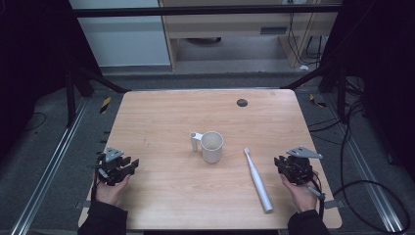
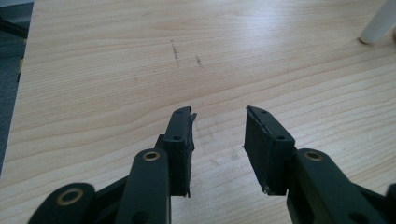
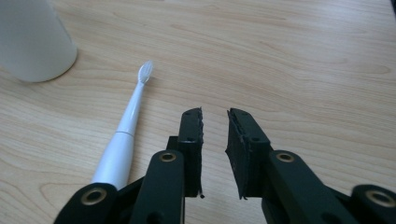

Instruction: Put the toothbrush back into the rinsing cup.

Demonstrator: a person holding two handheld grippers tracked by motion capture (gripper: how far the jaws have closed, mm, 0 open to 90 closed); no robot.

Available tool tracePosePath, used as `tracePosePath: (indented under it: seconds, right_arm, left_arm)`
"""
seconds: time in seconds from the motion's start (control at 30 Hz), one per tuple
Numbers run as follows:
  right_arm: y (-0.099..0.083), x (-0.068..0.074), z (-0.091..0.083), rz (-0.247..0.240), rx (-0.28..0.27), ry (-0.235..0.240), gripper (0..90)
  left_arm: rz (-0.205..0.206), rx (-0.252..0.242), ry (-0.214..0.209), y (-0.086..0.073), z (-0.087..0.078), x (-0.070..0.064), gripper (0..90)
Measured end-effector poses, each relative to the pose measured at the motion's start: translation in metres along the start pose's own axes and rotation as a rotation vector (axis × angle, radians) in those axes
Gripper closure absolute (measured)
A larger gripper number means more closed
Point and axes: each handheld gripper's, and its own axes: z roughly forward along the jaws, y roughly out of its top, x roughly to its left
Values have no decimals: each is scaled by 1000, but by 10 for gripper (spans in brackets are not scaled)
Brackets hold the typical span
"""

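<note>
Wooden surface (image 1: 161,205), pale and grained, square-cornered, with a small dark round spot (image 1: 242,102) near its far edge. White cup (image 1: 212,146) upright at the middle, a white handle (image 1: 195,141) at its left side. White electric toothbrush (image 1: 258,179) flat on the wood to the right of the cup and near it but apart, bristle end toward the far side, thick handle end toward the near edge.

Left gripper (image 1: 128,165) at the near-left, in a hand (image 1: 110,190), well apart from cup and toothbrush. Jaws parted by a clear gap in the left gripper view (image 2: 218,122), empty, bare wood between them, faint dark scuffs (image 2: 175,49) farther on and a white sliver at the top right corner, probably the cup's handle, too cropped to be sure.

Right gripper (image 1: 280,164) at the near-right, in the other hand (image 1: 301,195), just right of the toothbrush. Jaws parted more narrowly in the right gripper view (image 3: 215,115), empty, touching neither object. Same view: toothbrush (image 3: 126,135) just left of the left jaw, bristles clear, cup base at the top left.
</note>
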Motion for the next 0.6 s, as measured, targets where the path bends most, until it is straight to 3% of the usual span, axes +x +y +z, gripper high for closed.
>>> tracePosePath:
  seconds: [0.4,0.6]
  right_arm:
    - [12,27,9,-65,74,37,834]
    - [11,31,16,-59,98,60,900]
  left_arm:
    - [14,10,-1,0,1,-2,613]
    - [18,12,0,0,1,-2,613]
